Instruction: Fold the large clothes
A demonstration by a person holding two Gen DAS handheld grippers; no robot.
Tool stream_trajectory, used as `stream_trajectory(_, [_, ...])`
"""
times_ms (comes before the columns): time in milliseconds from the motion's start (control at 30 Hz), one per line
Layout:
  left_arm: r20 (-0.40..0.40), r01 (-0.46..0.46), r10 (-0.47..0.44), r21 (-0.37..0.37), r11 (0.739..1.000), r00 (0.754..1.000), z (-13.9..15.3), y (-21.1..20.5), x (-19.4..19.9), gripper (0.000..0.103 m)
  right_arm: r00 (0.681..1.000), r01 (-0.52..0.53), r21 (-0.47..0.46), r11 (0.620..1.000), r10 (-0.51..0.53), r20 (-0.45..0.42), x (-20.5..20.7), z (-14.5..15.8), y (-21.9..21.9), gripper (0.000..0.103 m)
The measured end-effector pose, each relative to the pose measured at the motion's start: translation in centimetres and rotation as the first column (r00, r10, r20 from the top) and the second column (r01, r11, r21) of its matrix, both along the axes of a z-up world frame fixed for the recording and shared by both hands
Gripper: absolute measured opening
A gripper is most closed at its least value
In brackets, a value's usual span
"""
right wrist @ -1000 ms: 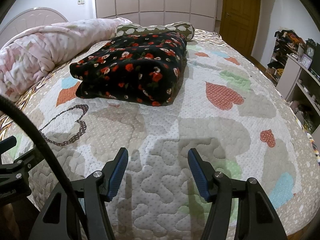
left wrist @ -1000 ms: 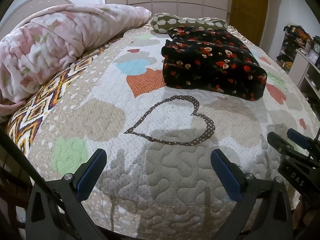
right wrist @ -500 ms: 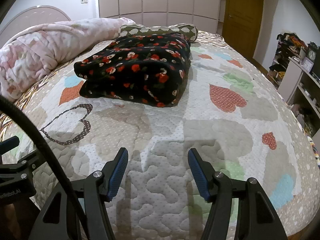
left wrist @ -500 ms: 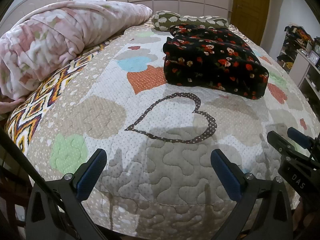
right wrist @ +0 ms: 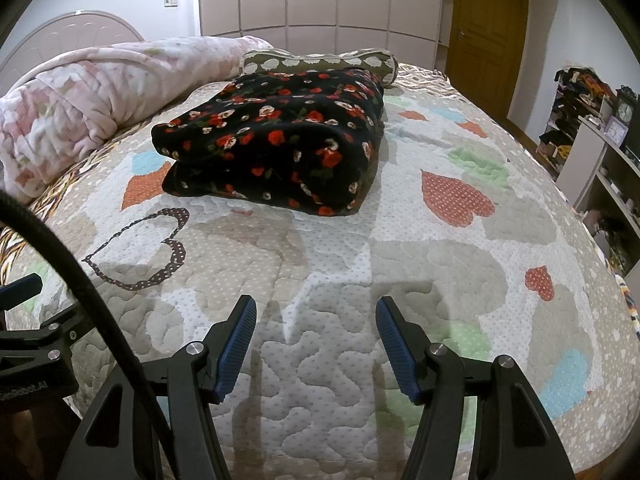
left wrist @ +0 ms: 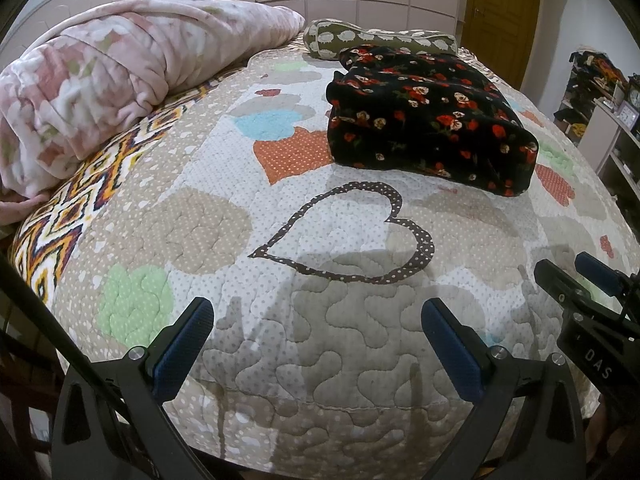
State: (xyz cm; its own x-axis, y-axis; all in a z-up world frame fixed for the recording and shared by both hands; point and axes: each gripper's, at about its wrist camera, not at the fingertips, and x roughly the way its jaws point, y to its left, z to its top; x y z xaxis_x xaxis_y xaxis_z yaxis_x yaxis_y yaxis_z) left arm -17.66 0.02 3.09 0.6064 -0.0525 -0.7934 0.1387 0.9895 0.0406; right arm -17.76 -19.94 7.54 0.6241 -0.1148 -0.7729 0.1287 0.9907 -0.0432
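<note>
Black angular left gripper and right gripper, ribbed blue pads, silver screws, black cable.

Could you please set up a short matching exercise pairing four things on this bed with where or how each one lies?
Things:
1. black floral garment
2. pink blanket
3. olive bolster pillow
4. right gripper

States:
A. bunched along the bed's left side
B. jaws open, empty, above the quilt
C. folded in a thick bundle mid-bed
D. lying behind the folded bundle

Pairs: 1-C, 2-A, 3-D, 4-B
</note>
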Motion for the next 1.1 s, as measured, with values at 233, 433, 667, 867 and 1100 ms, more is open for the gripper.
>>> stream_trajectory(233, [-0.004,-0.004,0.004,-0.002,1.0,1.0,-0.14,-0.01,0.04,0.103,1.0,-0.011,-0.001,1.0,0.011,0.006,-0.01,0.17,0.15,0.066])
stream_trajectory(433, [-0.007,-0.008,0.008,-0.004,1.0,1.0,-0.19,0.1,0.16,0.103,1.0,-0.013,0.0,1.0,0.013,0.005,0.12,0.25,-0.01,0.066])
stream_trajectory(667, [-0.009,-0.005,0.005,-0.003,1.0,1.0,-0.12,0.02,0.25,0.103,1.0,-0.012,0.001,1.0,0.012,0.006,0.2,0.22,-0.03,0.066])
stream_trajectory(867, [-0.013,-0.004,0.004,-0.003,1.0,1.0,-0.18,-0.03,0.35,0.103,1.0,-0.017,0.0,1.0,0.017,0.004,0.29,0.2,-0.03,0.066])
stream_trajectory(1100, [0.006,-0.007,0.007,0.002,1.0,1.0,0.0,0.15,0.61,0.103,1.0,-0.015,0.0,1.0,0.015,0.005,0.36,0.24,-0.01,0.066])
